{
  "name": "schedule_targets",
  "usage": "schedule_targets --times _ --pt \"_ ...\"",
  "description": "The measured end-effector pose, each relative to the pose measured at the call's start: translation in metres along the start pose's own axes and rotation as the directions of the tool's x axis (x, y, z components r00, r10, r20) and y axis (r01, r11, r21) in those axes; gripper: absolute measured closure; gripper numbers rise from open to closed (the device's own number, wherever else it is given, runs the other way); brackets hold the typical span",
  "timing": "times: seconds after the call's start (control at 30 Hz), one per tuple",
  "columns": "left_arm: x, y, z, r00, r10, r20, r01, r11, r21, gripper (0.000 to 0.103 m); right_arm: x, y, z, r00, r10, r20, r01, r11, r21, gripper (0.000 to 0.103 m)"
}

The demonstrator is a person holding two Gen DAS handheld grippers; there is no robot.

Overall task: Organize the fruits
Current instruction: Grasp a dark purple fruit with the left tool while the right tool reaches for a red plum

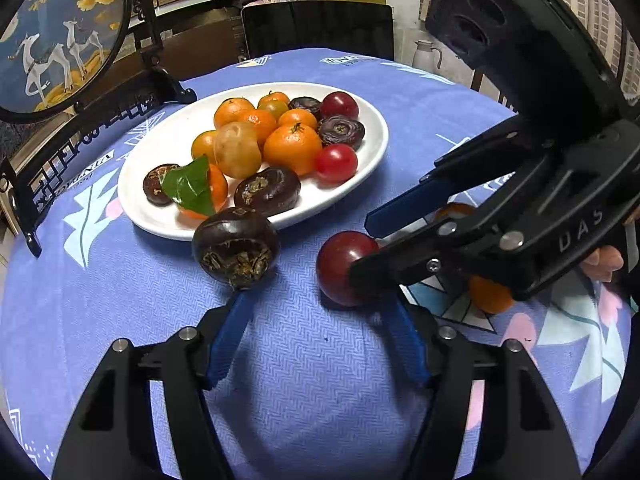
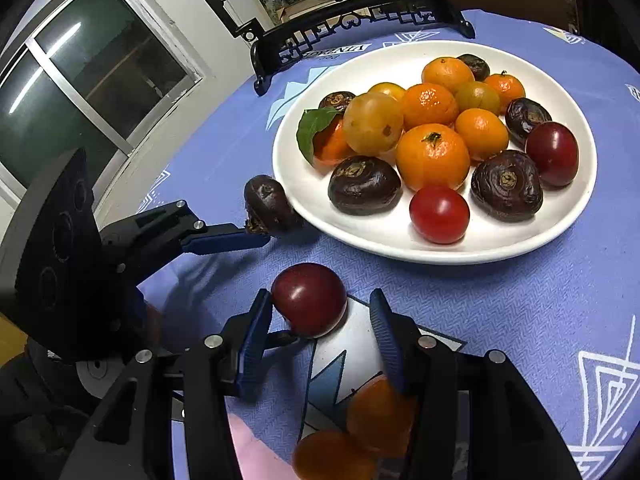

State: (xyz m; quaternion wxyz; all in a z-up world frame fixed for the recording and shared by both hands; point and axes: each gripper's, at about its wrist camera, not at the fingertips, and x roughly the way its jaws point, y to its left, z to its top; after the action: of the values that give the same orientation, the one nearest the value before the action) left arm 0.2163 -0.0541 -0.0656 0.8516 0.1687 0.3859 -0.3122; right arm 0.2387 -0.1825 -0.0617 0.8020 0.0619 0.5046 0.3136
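Observation:
A white plate [image 1: 160, 152] [image 2: 560, 80] holds several tangerines, water chestnuts and tomatoes. On the blue cloth before it lie a dark water chestnut [image 1: 236, 248] [image 2: 270, 208] and a dark red tomato [image 1: 340, 268] [image 2: 310, 300]. My left gripper [image 1: 316, 300] is open. The chestnut sits just past its left fingertip and the tomato just past its right one. My right gripper [image 2: 320, 296] [image 1: 362, 245] is open around the tomato. Its left pad is almost against the fruit and a gap shows on the right. Two tangerines [image 2: 380, 412] lie under the right gripper.
A round deer-painted screen [image 1: 60, 36] on a black stand [image 2: 360, 16] rises behind the plate at the table's far left. A dark chair [image 1: 320, 28] stands beyond the table. A window [image 2: 100, 68] is at the left. A hand [image 1: 604, 264] holds the right gripper.

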Motion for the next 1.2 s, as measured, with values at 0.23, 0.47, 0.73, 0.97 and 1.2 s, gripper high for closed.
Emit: schedule_targets --times 0.23,0.47,0.73,0.97,1.2 --pt "-0.007 -0.002 0.000 1.000 0.007 0.013 -0.007 1.000 -0.011 0.040 -0.003 -0.004 -0.001 1.000 0.017 0.013 -0.017 1.000 0.004 0.052" --pt "-0.020 0.000 0.004 0.996 0.035 0.081 -0.035 0.999 0.004 0.039 -0.016 -0.006 0.001 0.997 0.051 0.055 -0.052 0.998 0.019 0.052" --pt "-0.003 0.003 0.025 0.989 0.099 0.111 -0.101 0.995 0.006 0.023 -0.032 -0.021 0.002 0.993 0.062 0.102 -0.070 0.994 0.081 0.052" --pt "-0.012 0.011 0.022 0.989 0.081 0.124 -0.079 0.997 -0.021 0.022 -0.039 -0.028 0.000 0.990 0.081 0.113 -0.093 0.991 0.099 0.052" --pt "-0.032 0.001 -0.002 0.995 -0.031 0.096 0.027 0.999 0.041 0.022 -0.043 -0.025 0.000 0.989 0.101 0.112 -0.111 0.990 0.092 0.052"
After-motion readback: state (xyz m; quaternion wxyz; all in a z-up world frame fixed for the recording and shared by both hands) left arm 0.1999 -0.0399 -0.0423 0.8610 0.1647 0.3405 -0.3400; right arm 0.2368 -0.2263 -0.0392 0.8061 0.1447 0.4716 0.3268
